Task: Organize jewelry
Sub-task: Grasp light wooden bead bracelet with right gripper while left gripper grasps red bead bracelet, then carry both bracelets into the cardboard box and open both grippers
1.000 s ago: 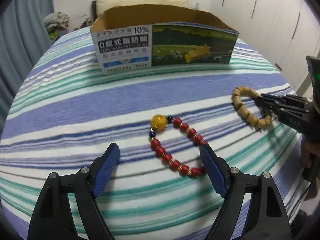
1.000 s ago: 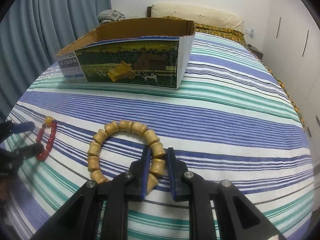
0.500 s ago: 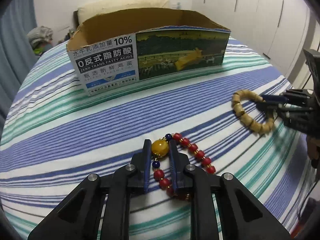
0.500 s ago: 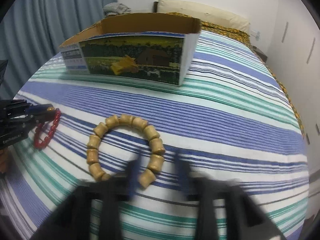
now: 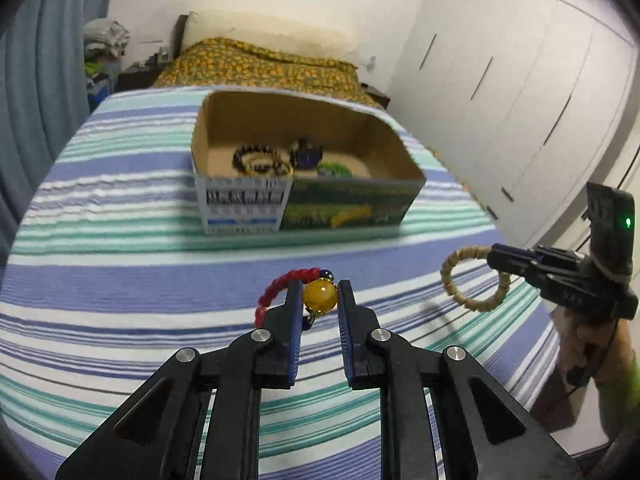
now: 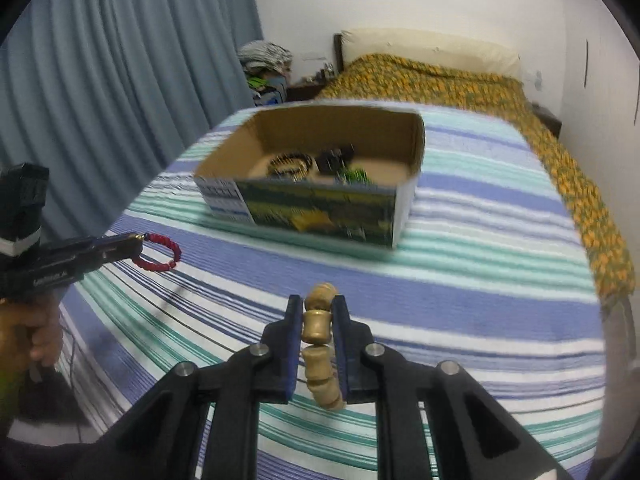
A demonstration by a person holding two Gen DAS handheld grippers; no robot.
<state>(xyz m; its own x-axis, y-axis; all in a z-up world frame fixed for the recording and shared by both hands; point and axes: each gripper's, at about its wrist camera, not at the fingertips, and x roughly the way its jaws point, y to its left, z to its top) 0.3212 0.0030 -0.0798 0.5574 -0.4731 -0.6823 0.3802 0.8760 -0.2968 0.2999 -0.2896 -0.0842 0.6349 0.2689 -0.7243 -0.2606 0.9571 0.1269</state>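
- Now the red bracelet (image 5: pixel 280 285) hangs above the bed (image 5: pixel 120 248), lifted off it; the left gripper (image 5: pixel 320 300) pinches its amber bead.
- Likewise the right gripper (image 6: pixel 317 320) pinches the raised wooden bracelet (image 6: pixel 318 344).
- Next, probably, both go into the box (image 5: pixel 304 208).

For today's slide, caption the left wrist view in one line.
Left gripper holds red beaded bracelet by its amber bead, before open cardboard box on striped bedspread.

Red-beaded bracelet (image 5: pixel 276 286), tan wooden bracelet (image 6: pixel 318 326), blue-green-white striped bedspread (image 5: pixel 120 248).
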